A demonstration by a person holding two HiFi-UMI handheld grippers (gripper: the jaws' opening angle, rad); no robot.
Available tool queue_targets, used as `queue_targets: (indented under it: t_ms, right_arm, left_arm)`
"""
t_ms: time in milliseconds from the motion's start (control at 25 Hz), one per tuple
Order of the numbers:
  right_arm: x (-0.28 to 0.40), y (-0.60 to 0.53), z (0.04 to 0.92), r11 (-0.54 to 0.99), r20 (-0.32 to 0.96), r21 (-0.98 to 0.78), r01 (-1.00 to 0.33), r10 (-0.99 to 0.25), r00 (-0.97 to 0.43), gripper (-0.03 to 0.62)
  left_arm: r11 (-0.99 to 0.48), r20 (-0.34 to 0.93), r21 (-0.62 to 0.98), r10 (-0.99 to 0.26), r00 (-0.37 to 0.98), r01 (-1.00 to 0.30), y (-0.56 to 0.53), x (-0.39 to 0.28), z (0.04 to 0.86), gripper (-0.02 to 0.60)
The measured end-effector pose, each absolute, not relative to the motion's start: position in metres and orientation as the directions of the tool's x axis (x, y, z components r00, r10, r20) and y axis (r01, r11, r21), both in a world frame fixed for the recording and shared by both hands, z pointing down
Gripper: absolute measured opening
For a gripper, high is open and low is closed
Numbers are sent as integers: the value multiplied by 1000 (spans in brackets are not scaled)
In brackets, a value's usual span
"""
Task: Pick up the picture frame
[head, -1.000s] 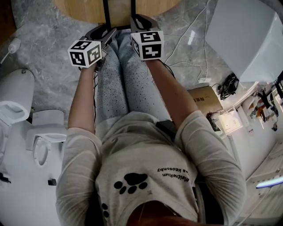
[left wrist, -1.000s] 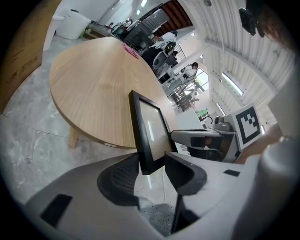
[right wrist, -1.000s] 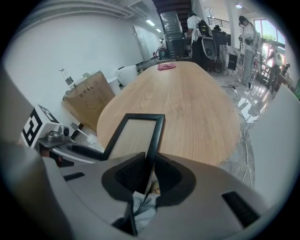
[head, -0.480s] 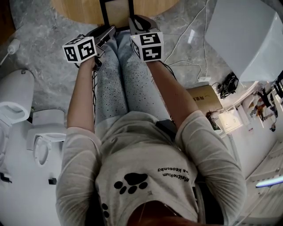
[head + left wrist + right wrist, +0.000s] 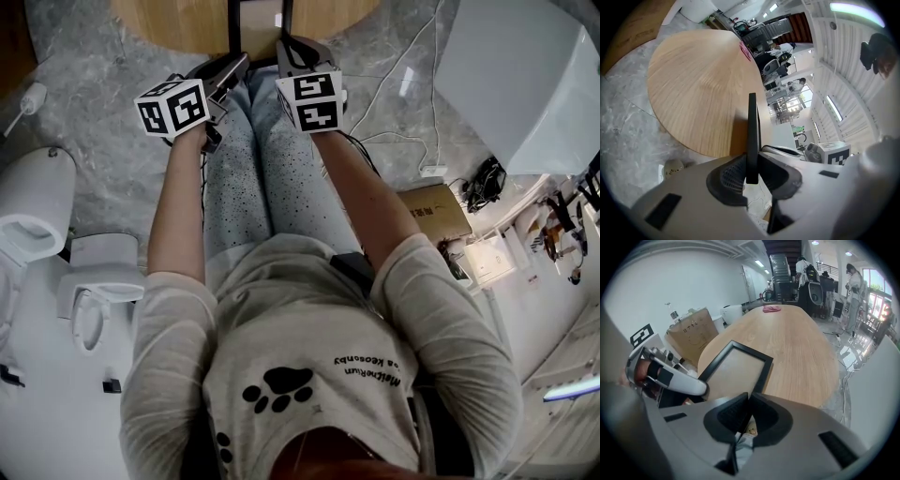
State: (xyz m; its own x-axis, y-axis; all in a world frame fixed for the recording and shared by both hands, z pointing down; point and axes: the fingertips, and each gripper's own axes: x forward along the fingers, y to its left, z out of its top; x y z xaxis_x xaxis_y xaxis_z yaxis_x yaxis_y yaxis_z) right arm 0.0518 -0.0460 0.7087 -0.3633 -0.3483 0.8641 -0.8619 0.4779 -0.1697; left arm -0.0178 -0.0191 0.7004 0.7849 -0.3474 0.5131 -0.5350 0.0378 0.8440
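Note:
The black picture frame (image 5: 260, 19) stands tilted at the near edge of the round wooden table (image 5: 178, 23), held between both grippers. In the left gripper view its side rail (image 5: 752, 131) runs edge-on between the pads. My left gripper (image 5: 234, 64) has just been closing and is shut on that rail. The right gripper view shows the frame's pale front (image 5: 736, 364), with its lower corner running into the jaws. My right gripper (image 5: 746, 401) has just been closing too and is shut on that corner. The left gripper (image 5: 670, 378) shows on the frame's far side.
A big white box (image 5: 525, 75) stands at the right, with cables (image 5: 403, 131) and a cardboard box (image 5: 436, 211) on the grey floor. White fixtures (image 5: 33, 206) sit at the left. A pink cloth (image 5: 771, 309) lies at the table's far end, near chairs and people.
The left gripper has risen a little, rolled and closed onto the frame's rail. The frame has shifted slightly to the right in the head view. The right gripper has kept its place.

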Motion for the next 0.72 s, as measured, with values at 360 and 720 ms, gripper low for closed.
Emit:
queue_targets:
  t_ms: [360, 720]
  right_arm:
    - [57, -39, 702, 457, 873, -181, -871, -334, -356, 38]
    - [61, -26, 705, 379, 861, -306, -873, -280, -423, 137]
  left_arm:
    - [16, 515, 836, -365, 775, -548, -16, -12, 689, 77]
    - [5, 483, 849, -412, 773, -528, -20, -19, 680, 75]
